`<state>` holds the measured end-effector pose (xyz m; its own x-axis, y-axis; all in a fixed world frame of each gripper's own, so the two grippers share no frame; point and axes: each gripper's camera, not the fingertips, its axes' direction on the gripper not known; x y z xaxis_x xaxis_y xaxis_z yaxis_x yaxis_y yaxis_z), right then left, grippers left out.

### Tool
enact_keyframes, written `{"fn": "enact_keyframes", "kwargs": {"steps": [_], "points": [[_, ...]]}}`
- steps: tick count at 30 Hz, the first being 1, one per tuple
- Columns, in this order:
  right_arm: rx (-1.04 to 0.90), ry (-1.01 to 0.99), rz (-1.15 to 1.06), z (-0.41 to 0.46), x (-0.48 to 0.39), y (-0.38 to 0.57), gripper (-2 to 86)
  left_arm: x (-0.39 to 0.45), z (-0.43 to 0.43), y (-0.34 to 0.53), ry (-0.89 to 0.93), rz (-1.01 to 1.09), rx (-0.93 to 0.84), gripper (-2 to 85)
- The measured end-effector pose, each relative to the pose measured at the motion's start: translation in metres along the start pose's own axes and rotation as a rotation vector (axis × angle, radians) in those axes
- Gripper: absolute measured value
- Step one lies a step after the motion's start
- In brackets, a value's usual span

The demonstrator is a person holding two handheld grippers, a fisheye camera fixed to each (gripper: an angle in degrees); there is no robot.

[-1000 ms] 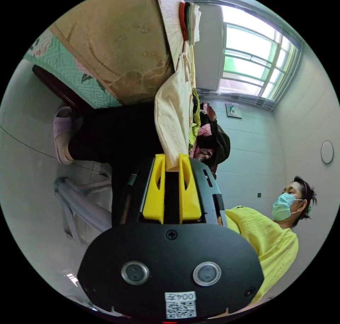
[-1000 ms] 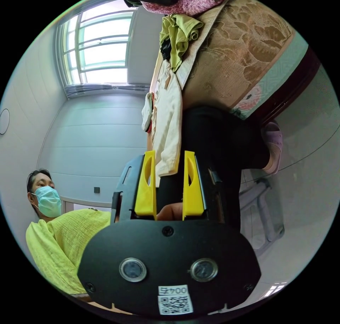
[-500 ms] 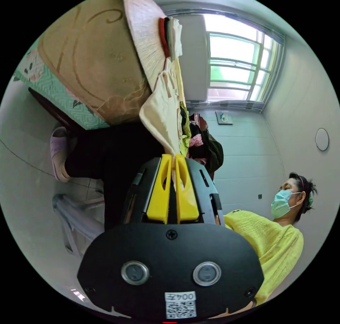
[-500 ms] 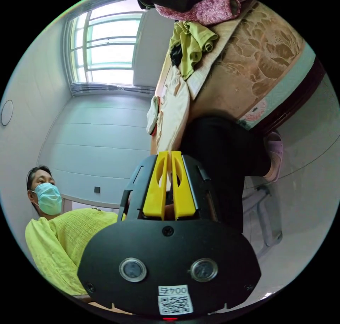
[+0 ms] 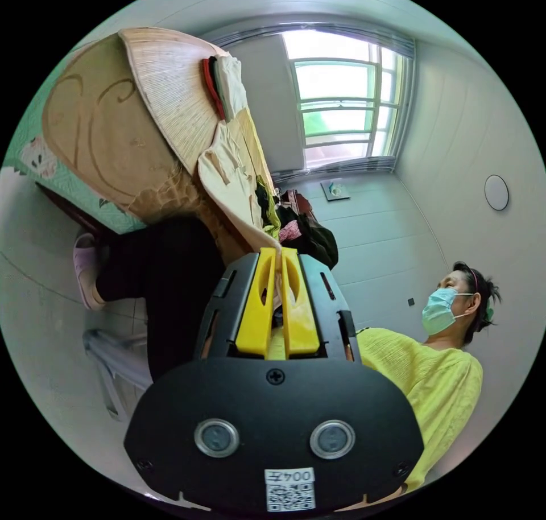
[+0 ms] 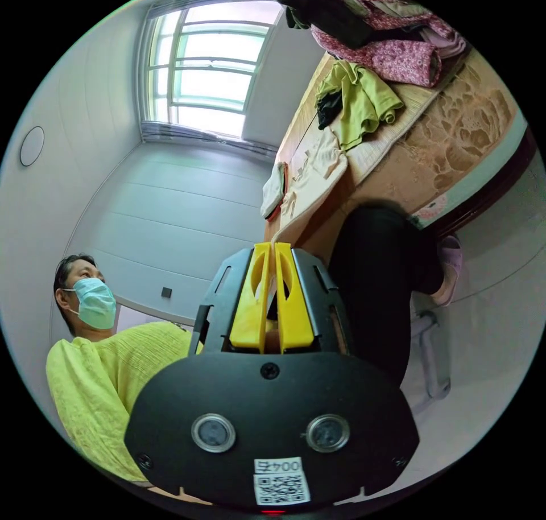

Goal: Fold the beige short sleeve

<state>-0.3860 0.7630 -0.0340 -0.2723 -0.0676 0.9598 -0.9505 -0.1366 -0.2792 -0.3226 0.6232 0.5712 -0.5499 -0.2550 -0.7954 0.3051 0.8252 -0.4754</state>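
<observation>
Left gripper view first: the left gripper (image 5: 277, 254) has its two yellow jaws pressed nearly together, pinching a corner of the beige shirt (image 5: 230, 167). The shirt lies spread on the bed (image 5: 96, 139), over the woven mat (image 5: 165, 87), with its near edge hanging off the bed's front edge down to the jaws. Further along the bed there's one small stack of folded clothes (image 5: 222, 85), red and white from what I can tell. On the other side of the shirt sits a loose pile (image 5: 301, 235) of dark, green and pink stuff. One person in a yellow top (image 5: 432, 378) is over by the wall, and dark trousers (image 5: 165, 269) with one pink slipper (image 5: 85, 264) show next to the bed's front side.

Right gripper view: the same person (image 6: 102, 378) again, one window (image 6: 210, 70) behind. The right gripper (image 6: 272, 250) has its jaws squeezed close too, gripping another bit of the shirt's (image 6: 310, 173) near edge at the front edge of the bed (image 6: 455, 139). Here the shirt lies flat between the folded stack (image 6: 274, 187) and one crumpled green garment (image 6: 364, 102). Past that, at the far corner, is the pile of pink floral and dark clothes (image 6: 387, 42). Can't count how many pieces are in it.
</observation>
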Motion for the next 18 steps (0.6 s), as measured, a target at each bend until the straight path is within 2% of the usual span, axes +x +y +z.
{"fn": "enact_keyframes", "kwargs": {"steps": [4,8,15,18], "points": [[0.043,-0.047,0.072,-0.012,0.018,0.027,0.9,-0.001,-0.007,0.02,0.017,-0.059,0.018,1.6],[0.115,-0.125,0.084,-0.007,0.024,0.01,1.0,0.013,0.003,0.0,0.063,-0.043,0.04,1.7],[0.177,-0.197,0.05,0.03,0.011,-0.08,0.9,0.06,0.055,-0.117,0.122,-0.019,0.094,1.9],[0.187,-0.179,0.113,0.056,0.018,-0.132,1.0,0.071,0.09,-0.179,0.091,-0.033,0.089,1.9]]}}
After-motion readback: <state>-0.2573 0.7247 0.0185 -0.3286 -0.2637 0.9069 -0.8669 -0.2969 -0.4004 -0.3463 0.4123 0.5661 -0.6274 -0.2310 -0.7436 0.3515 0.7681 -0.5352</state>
